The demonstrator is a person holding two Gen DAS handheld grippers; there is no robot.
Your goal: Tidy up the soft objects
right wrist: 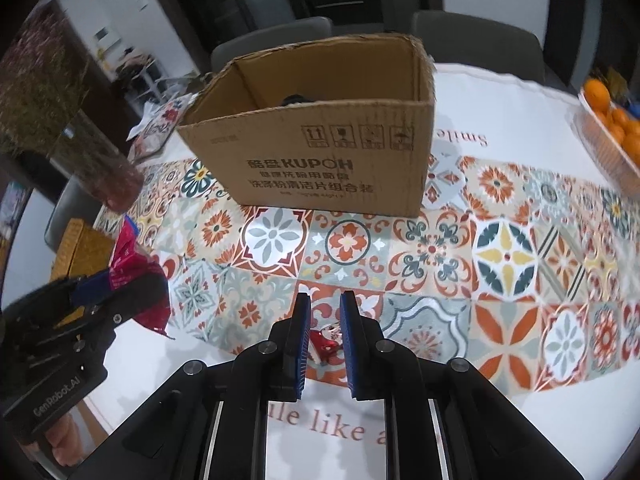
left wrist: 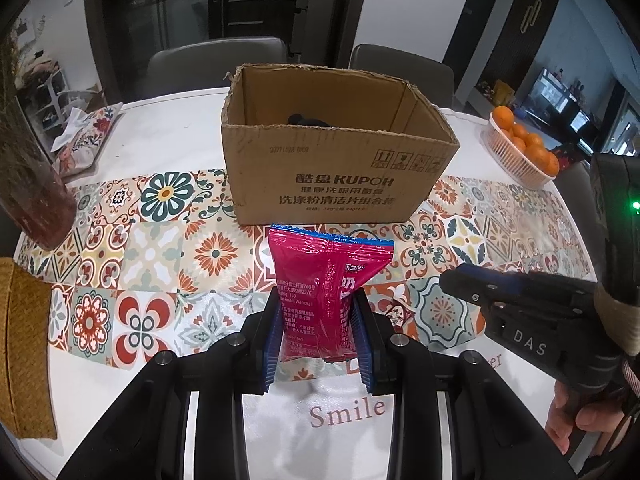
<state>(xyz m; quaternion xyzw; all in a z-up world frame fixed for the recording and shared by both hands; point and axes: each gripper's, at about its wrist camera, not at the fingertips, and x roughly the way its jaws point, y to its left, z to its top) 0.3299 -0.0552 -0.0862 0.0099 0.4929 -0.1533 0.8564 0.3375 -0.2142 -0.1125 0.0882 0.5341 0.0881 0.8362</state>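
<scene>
Left gripper [left wrist: 316, 320] pinching a red snack pouch [left wrist: 320, 280] upright above the table's near edge, just before the open cardboard box [left wrist: 340, 172] at mid-table; right gripper [right wrist: 324, 332] jaws narrowly spread over a small red wrapper [right wrist: 326, 340], contact unclear.

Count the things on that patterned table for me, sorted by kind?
Brown cardboard boxes: 1
Magenta foil snack packets, held above the table: 1
Small red wrapped pieces: 1
White baskets of oranges: 1
Glass vases: 1
Floral fabric pouches: 1
Total: 6
</scene>
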